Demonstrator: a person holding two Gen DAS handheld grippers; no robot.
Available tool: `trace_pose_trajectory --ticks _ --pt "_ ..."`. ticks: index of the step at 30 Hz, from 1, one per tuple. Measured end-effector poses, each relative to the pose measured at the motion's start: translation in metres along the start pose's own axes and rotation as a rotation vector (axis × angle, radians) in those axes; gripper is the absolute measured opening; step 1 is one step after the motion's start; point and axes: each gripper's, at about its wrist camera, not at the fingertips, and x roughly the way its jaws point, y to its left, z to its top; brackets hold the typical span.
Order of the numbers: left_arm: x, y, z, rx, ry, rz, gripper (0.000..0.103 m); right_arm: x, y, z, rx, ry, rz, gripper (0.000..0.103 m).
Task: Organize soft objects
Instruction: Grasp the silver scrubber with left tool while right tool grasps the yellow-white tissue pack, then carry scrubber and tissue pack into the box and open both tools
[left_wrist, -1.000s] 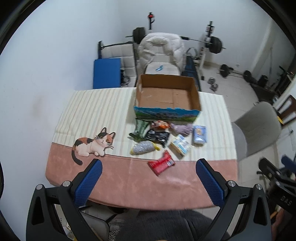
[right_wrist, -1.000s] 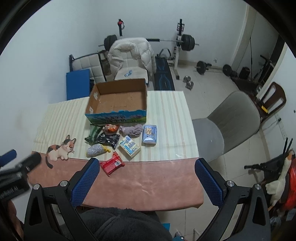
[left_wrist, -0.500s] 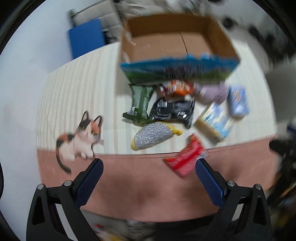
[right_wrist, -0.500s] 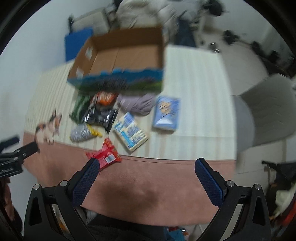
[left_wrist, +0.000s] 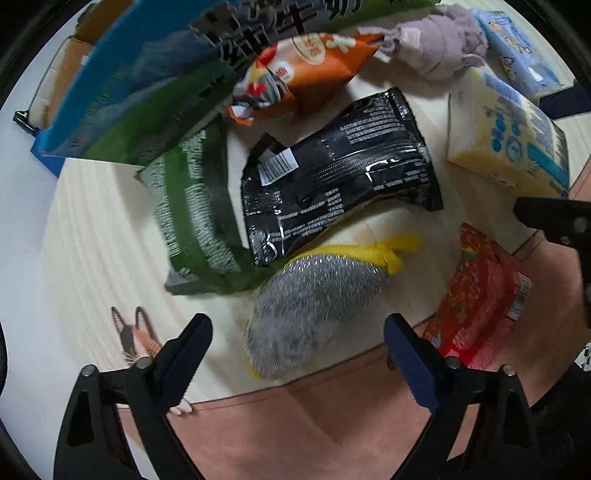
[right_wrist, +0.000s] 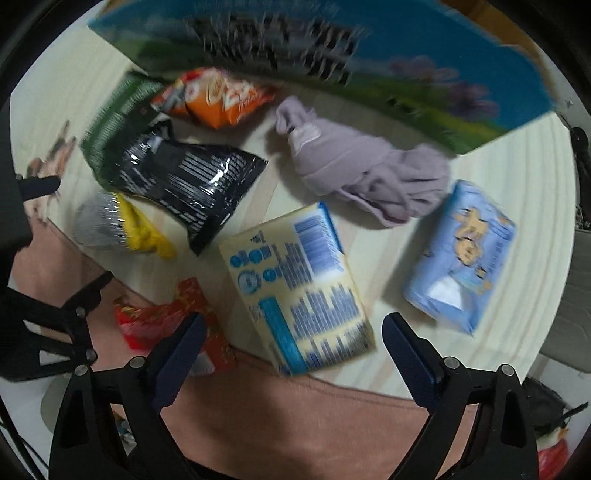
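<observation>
My left gripper (left_wrist: 297, 354) is open, its fingers either side of the near end of a silver and yellow scrubber (left_wrist: 314, 306), just above it. Beyond lie a black packet (left_wrist: 340, 177), a green packet (left_wrist: 195, 218), an orange packet (left_wrist: 299, 77) and a red packet (left_wrist: 484, 295). My right gripper (right_wrist: 291, 350) is open, just above the near end of a yellow and blue tissue pack (right_wrist: 299, 288). A lilac cloth (right_wrist: 362, 170) and a light blue tissue pack (right_wrist: 461, 251) lie beyond it. The open cardboard box (right_wrist: 332, 44) stands behind all items.
The table has a cream striped cloth (left_wrist: 92, 236) with a pink front band (left_wrist: 295, 424) and a printed cat (left_wrist: 136, 336). A grey chair (right_wrist: 581, 288) stands at the right of the table.
Both grippers have dropped from high above the table close down to the items, the left over the scrubber, the right over the yellow tissue pack. Both stay open.
</observation>
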Motion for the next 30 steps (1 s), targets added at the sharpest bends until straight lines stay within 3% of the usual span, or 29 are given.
trace_pose_trajectory --ticks 1,4,6,8,10,13,15,18,20,23,30 --pt "0.004 0.003 0.001 -0.02 0.017 -0.018 0.076 0.005 0.001 0.002 -0.003 0.007 -0.02 0.092" --pt "0.012 0.014 -0.002 -0.107 0.058 -0.087 0.061 0.017 0.002 0.005 0.006 0.043 -0.022 0.069" --pt "0.015 0.023 -0.01 -0.189 0.085 -0.145 0.06 0.019 -0.001 0.003 0.034 0.059 -0.011 0.068" --pt "0.027 0.039 -0.026 -0.374 0.184 -0.233 0.06 0.023 -0.005 -0.003 0.062 0.094 -0.013 0.067" --pt "0.043 0.05 -0.046 -0.552 0.276 -0.396 0.06 0.027 -0.009 -0.014 0.097 0.134 0.01 0.067" --pt "0.058 0.059 -0.067 -0.706 0.292 -0.504 0.06 0.036 -0.012 -0.027 0.142 0.166 0.07 0.068" --pt "0.066 0.06 -0.075 -0.741 0.292 -0.555 0.061 0.036 -0.013 -0.03 0.155 0.153 0.079 0.068" --pt "0.066 0.058 -0.079 -0.723 0.257 -0.544 0.062 0.042 -0.014 -0.035 0.172 0.143 0.093 0.07" --pt "0.064 0.054 -0.079 -0.688 0.227 -0.482 0.062 0.039 -0.02 -0.036 0.183 0.144 0.089 0.07" --pt "0.058 0.047 -0.08 -0.654 0.186 -0.406 0.05 0.044 -0.03 -0.042 0.214 0.13 0.089 0.069" --pt "0.008 0.047 -0.097 -0.719 0.113 -0.367 0.048 0.046 -0.051 -0.074 0.262 0.051 0.128 0.066"
